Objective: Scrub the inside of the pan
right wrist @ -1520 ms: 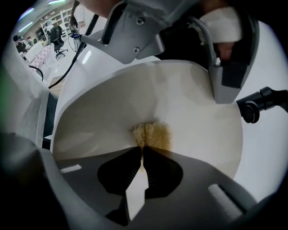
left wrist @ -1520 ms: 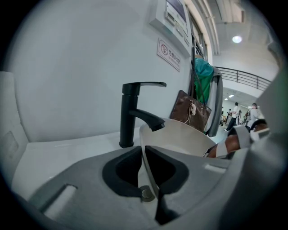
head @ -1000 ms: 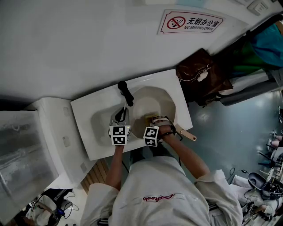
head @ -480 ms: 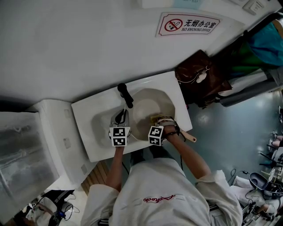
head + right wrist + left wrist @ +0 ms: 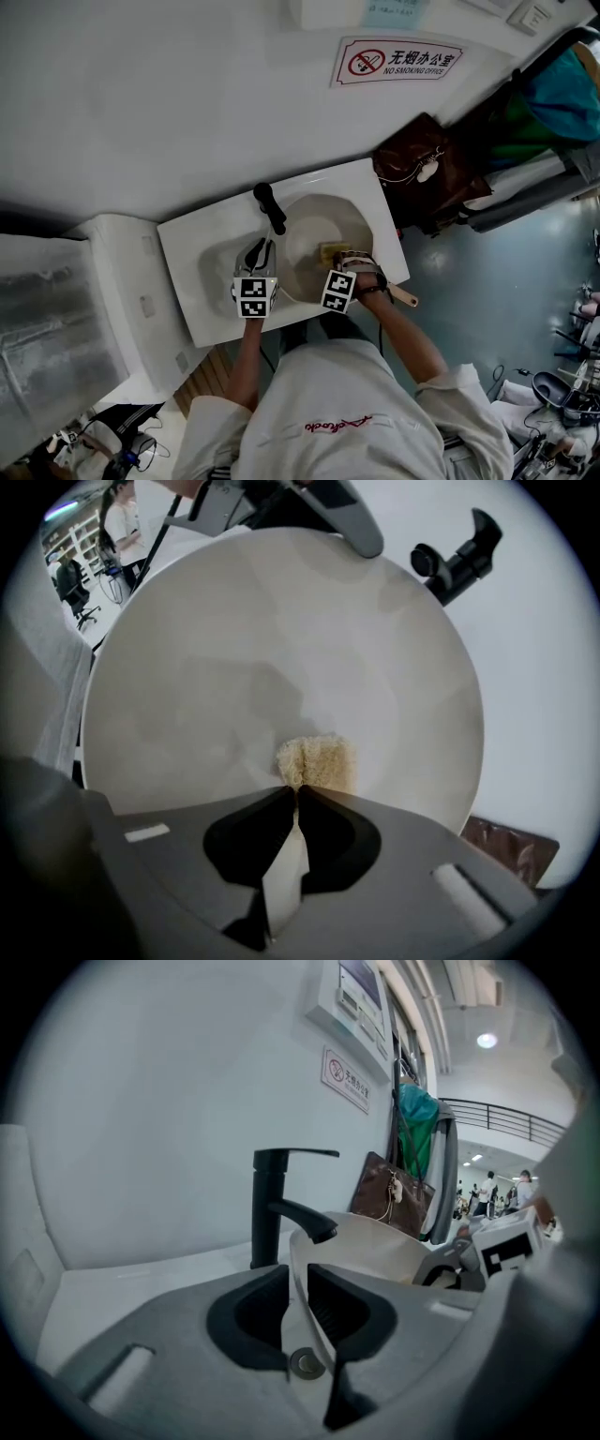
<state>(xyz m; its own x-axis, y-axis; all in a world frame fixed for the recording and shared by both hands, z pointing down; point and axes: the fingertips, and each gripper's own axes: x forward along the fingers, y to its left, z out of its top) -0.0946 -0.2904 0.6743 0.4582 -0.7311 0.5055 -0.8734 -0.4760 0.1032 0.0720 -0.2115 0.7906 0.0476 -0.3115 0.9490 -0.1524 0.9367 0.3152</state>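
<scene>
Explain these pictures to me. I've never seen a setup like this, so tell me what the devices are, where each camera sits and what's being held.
No robot here: a person holds a two-jaw gripper in each hand. The head view comes from a camera on the person's head, looking down; the other two come from cameras riding on the grippers, looking along their jaws. A cream pan sits in a white sink by a black faucet. The left gripper is clamped on the pan's rim. The right gripper pinches a yellowish sponge against the pan's inside.
</scene>
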